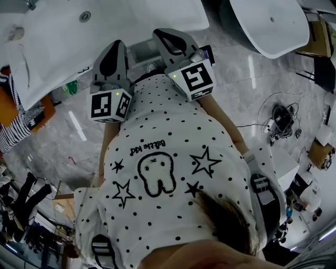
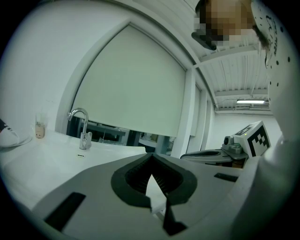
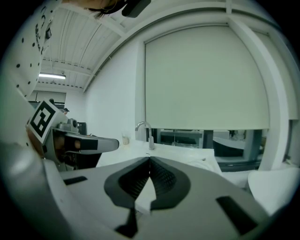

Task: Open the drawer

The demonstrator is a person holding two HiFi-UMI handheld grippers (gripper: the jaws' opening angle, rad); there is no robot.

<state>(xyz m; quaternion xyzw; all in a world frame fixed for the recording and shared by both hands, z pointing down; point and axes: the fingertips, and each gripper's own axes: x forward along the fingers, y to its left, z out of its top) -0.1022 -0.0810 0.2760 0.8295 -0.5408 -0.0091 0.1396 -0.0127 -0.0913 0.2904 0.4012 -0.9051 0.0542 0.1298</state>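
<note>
- The left gripper (image 1: 116,47) sits at eleven o'clock in the head view. Its jaws are pressed together with nothing between them.
- The right gripper (image 1: 164,35) sits at twelve o'clock, also closed and empty.
- A white counter (image 1: 131,16) with a faucet (image 2: 86,138) lies beyond both tips.
- The drawer cannot be made out. The grippers and the person's dotted shirt (image 1: 168,168) cover the space below the counter edge.

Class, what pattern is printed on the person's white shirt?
Small black dots, plus stars and a tooth outline, on the shirt; clearest in the head view.
</note>
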